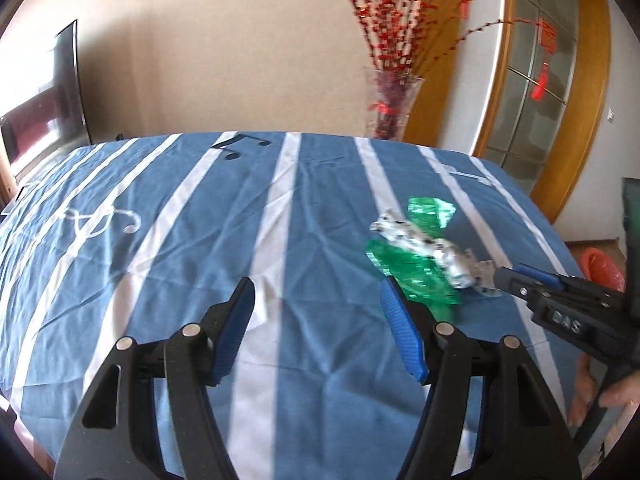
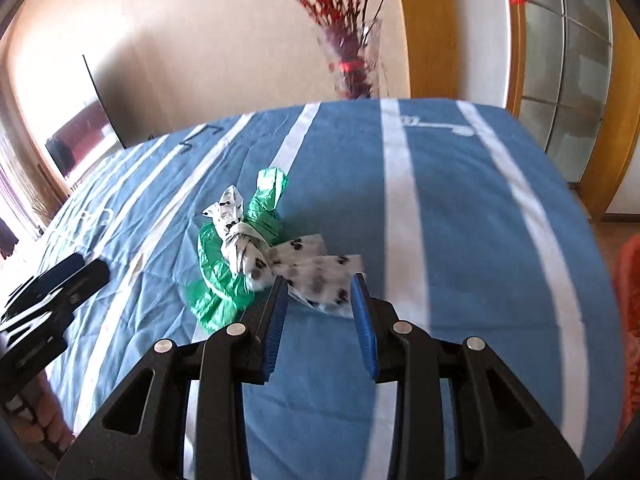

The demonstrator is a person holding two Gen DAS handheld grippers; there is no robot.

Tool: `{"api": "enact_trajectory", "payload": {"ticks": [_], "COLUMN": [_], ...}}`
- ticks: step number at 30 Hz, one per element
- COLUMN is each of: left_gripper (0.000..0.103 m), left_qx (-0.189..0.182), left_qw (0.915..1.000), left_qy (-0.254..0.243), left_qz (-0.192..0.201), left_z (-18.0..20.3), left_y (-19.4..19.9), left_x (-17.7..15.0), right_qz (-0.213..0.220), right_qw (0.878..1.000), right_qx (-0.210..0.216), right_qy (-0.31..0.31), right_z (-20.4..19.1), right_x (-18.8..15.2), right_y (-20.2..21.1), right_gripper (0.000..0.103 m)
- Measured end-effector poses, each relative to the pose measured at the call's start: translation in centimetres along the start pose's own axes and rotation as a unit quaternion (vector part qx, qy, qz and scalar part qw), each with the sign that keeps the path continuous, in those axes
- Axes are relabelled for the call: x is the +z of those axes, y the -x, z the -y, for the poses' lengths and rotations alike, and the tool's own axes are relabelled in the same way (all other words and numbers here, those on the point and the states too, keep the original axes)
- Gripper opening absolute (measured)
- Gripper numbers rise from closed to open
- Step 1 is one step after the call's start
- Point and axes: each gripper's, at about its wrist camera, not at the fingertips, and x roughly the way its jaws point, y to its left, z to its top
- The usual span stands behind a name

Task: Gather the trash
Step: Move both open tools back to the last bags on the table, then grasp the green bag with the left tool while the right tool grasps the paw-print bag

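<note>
A crumpled green plastic bag (image 1: 416,268) lies on the blue striped tablecloth (image 1: 200,240), knotted together with a white bag with black spots (image 1: 432,246). In the right wrist view the green bag (image 2: 224,280) sits left of the spotted white bag (image 2: 312,270). My right gripper (image 2: 320,286) is open, its fingertips on either side of the white bag's loose end. It shows in the left wrist view (image 1: 508,280) at the white bag's right end. My left gripper (image 1: 318,290) is open and empty, its right finger next to the green bag.
A glass vase with red branches (image 1: 390,104) stands behind the table's far edge. A dark screen (image 1: 60,92) leans at the far left. An orange-red bin (image 1: 602,268) sits on the floor to the right. A wooden-framed glass door (image 1: 536,88) is at the right.
</note>
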Motion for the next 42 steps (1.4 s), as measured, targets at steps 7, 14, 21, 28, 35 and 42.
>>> {"api": "enact_trajectory", "payload": {"ticks": [7,14,21,28,35,42], "left_gripper": [0.064,0.064,0.064,0.064,0.043,0.016], "left_qx": [-0.005,-0.021,-0.053,-0.067,-0.036,-0.062], "left_qw": [0.9998,0.9995,0.9976,0.9939,0.9926,0.9926], "left_qy": [0.015,0.008,-0.017,-0.042,-0.055,-0.059], "left_qz": [-0.014,-0.023,-0.042,-0.076,-0.102,-0.087], "left_z": [-1.5,-0.2,3.4,8.0,9.5,10.2], "left_y": [-0.9,-1.7,-3.2,-6.7,-9.5,-8.4], "left_x": [-0.4,-0.1,1.0,1.7,1.1,1.2], "right_qz": [-0.037,-0.016,0.057,0.085,0.084,0.098], "right_qw": [0.999,0.999,0.995,0.984,0.982,0.98], "right_qx": [-0.016,-0.03,-0.065,-0.113,-0.125,-0.122], "right_qy": [0.006,0.007,-0.059,-0.104,-0.117,-0.125], "right_z": [-0.5,0.2,5.6,11.3,13.5,14.6], "right_x": [0.1,-0.6,-0.4,-1.7,-3.1,-3.8], "right_y": [-2.8,-1.3,4.2,8.5,9.9,11.4], "right_gripper": [0.017,0.002,0.002,0.002,0.002,0.002]}}
